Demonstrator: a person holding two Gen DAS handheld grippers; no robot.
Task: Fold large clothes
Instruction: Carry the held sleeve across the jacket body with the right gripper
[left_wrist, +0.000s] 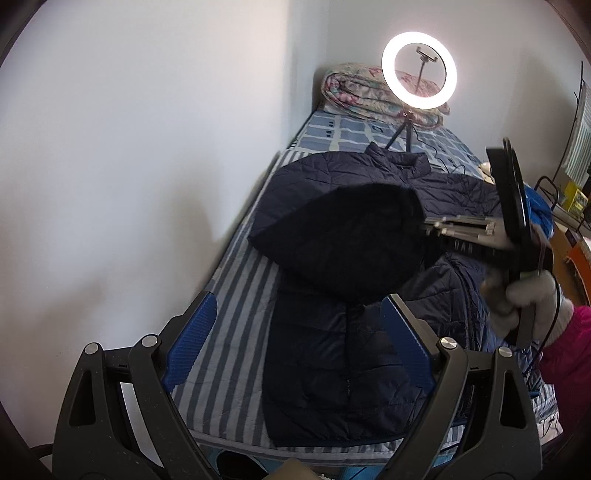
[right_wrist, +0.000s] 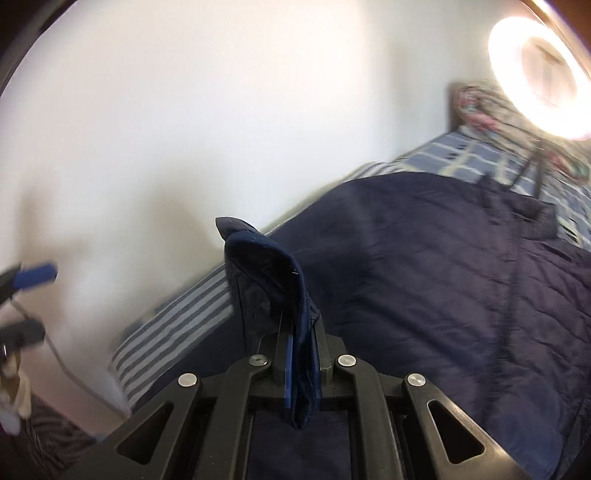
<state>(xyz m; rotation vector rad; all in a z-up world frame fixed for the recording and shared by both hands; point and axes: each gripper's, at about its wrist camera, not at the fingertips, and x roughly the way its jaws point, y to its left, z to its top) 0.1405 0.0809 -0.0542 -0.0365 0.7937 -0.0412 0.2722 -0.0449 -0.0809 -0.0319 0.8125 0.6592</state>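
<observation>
A dark navy quilted jacket (left_wrist: 332, 350) lies front up along a striped bed (left_wrist: 229, 332). My left gripper (left_wrist: 297, 301) hovers over its lower half, open, with nothing between its blue pads (left_wrist: 192, 332). From the right, my right gripper (left_wrist: 428, 227) is shut on the jacket's sleeve (left_wrist: 351, 236) and holds it lifted across the chest. In the right wrist view the sleeve's cuff (right_wrist: 266, 266) stands up out of the shut right gripper (right_wrist: 301, 332), with the jacket body (right_wrist: 424, 277) below it. The left gripper (right_wrist: 33, 277) shows blurred at that view's left edge.
A white wall (left_wrist: 147, 147) runs along the bed's left side. At the head stand a lit ring light on a tripod (left_wrist: 419, 70) and a rolled floral quilt (left_wrist: 351, 88). A gloved hand (left_wrist: 528, 302) with a pink sleeve (left_wrist: 569, 354) holds the right gripper. Shelves with clutter (left_wrist: 572, 199) stand at the right.
</observation>
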